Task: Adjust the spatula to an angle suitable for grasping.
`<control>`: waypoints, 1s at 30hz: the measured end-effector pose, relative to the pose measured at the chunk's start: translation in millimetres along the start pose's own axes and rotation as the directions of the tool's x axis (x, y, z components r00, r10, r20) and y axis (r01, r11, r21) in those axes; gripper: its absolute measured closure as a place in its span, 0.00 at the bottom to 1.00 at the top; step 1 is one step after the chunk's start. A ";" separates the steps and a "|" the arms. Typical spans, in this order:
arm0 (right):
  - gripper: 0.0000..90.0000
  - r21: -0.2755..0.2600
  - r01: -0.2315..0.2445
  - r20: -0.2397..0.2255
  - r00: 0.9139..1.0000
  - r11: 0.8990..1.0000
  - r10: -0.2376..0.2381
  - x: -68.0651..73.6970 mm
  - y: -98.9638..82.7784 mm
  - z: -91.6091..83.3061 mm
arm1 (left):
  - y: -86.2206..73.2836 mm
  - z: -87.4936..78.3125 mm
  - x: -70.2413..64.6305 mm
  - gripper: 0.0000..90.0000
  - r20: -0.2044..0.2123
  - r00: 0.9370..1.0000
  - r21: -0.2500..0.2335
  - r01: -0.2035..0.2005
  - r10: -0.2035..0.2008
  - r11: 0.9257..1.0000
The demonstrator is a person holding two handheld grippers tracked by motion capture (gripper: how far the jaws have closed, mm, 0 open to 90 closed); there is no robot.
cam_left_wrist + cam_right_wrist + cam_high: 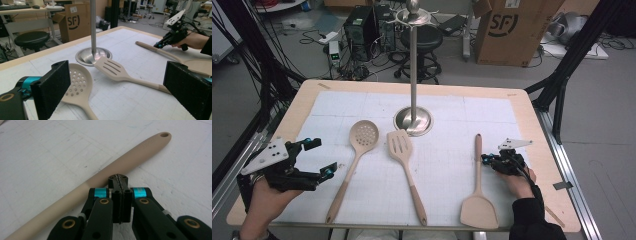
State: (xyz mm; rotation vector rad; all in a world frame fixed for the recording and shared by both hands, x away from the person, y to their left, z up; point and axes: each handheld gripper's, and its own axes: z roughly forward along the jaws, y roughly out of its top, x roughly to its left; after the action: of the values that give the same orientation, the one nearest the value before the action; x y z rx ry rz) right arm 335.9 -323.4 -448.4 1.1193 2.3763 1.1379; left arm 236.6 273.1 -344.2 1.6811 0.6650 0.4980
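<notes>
Nothing hung yet — three beige silicone utensils flat on mat: perforated skimmer (362, 137), slotted turner (401, 146), solid spatula (478, 200). Steel hook stand (413, 70) bare. Right gripper (490, 159) pinched closed, empty, beside spatula handle; left gripper (319, 159) agape, idle.

Steel stand (413, 107) amid open mat (447, 170)

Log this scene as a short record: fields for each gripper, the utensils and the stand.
left gripper: jaws wide open, nothing between them, at the table's left edge
right gripper: jaws shut, empty, tips at the solid spatula's handle
solid spatula: flat on the mat, blade toward the person
slotted spatula: flat, centre
skimmer spoon: flat, left of the slotted spatula
stand: upright metal pole on a round base, behind the utensils
</notes>
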 end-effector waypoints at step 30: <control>1.00 -0.010 0.120 -0.087 0.989 0.993 -0.121 38.8 19.2 -9.4 | -2.3 -1.8 4.4 0.09 -0.002 1.000 -0.001 0.010 -0.010 1.000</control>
State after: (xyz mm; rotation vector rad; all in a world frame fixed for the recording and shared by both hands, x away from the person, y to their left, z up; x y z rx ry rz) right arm 315.3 -292.1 -424.8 0.9279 2.4685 1.1734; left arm 238.4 277.7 -346.2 1.6755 0.6743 0.4934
